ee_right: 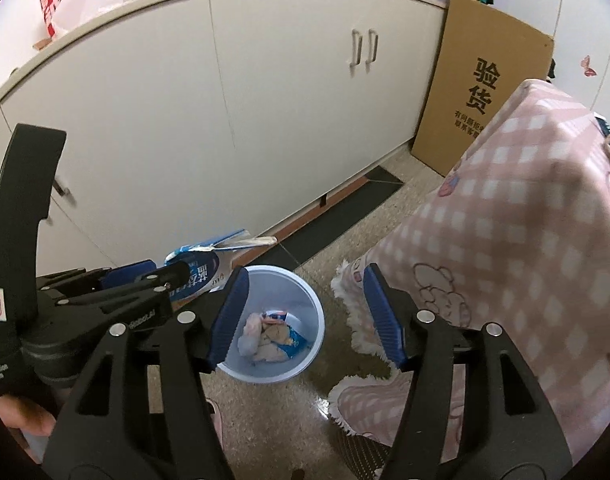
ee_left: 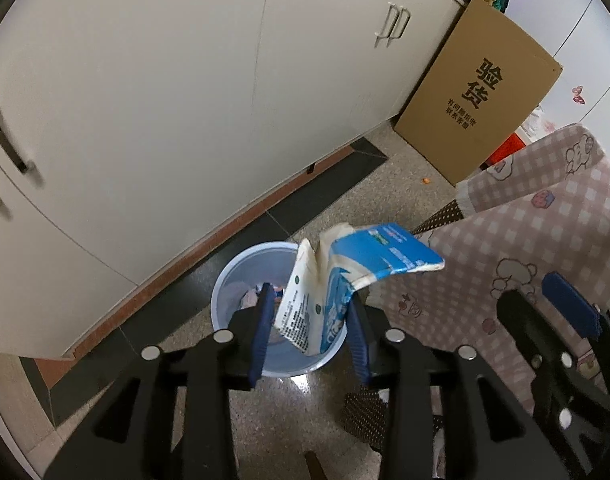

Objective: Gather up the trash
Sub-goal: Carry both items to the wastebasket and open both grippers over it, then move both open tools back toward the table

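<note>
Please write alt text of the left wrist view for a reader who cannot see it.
A crumpled blue and white carton stands between the fingers of the left hand-held gripper, above a pale blue bin on a speckled floor. White cabinets stand behind, a cardboard box leans there, and a pink checked blanket is at the right.

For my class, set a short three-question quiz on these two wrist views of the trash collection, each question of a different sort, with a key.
1. True or false: the right gripper has something between its fingers.
2. What lies between the left gripper fingers? A) a blue-and-white carton B) a glass bottle C) a spoon
3. Fill in: inside the pale blue bin there already lies crumpled ____.

Key:
1. False; its jaws stand apart with nothing between them.
2. A; the blue-and-white carton, flattened, sits over the bin.
3. Trash: pale crumpled pieces and a blue wrapper.
</note>
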`<move>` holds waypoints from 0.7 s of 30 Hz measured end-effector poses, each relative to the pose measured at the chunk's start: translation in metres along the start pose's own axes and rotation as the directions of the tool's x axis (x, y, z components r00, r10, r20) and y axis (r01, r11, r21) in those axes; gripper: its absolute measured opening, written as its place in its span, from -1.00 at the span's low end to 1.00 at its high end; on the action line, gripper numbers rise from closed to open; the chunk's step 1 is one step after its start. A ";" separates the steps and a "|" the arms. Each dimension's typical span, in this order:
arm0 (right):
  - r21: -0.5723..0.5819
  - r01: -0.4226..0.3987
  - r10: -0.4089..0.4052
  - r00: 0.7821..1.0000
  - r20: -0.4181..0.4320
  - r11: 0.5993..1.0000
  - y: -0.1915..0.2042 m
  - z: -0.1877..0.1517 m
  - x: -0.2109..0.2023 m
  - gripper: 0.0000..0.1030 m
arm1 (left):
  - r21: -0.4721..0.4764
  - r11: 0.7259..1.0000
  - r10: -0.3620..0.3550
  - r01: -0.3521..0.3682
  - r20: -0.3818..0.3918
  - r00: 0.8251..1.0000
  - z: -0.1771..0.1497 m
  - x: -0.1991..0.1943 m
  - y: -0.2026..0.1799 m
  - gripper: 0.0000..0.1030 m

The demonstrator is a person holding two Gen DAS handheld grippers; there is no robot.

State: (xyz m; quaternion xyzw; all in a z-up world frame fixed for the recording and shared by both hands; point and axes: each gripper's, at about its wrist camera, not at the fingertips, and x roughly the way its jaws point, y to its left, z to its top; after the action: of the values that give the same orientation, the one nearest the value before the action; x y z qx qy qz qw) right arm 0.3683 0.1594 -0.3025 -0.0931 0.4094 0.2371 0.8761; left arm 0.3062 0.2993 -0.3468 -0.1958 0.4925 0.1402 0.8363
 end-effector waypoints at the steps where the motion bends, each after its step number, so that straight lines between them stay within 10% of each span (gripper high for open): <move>1: 0.004 0.001 -0.001 1.000 0.003 1.000 0.000 -0.001 -0.002 0.16 | -0.002 1.000 -0.012 0.012 0.002 1.000 0.002 -0.002 -0.001 -0.09; 3: 0.017 0.000 0.000 1.000 0.006 1.000 -0.005 0.000 -0.007 0.16 | -0.010 1.000 0.003 -0.003 0.021 1.000 0.004 -0.007 -0.004 0.41; 21: 0.072 -0.057 0.045 0.986 0.159 0.996 -0.022 0.013 -0.105 0.16 | 0.003 0.999 -0.036 0.037 0.211 0.977 -0.008 -0.125 -0.029 0.41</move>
State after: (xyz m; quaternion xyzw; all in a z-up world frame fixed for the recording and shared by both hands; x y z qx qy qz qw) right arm 0.3299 0.1094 -0.2142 -0.0303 0.3499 0.2502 0.9022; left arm 0.2532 0.2644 -0.2350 -0.1891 0.3970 0.1450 0.8863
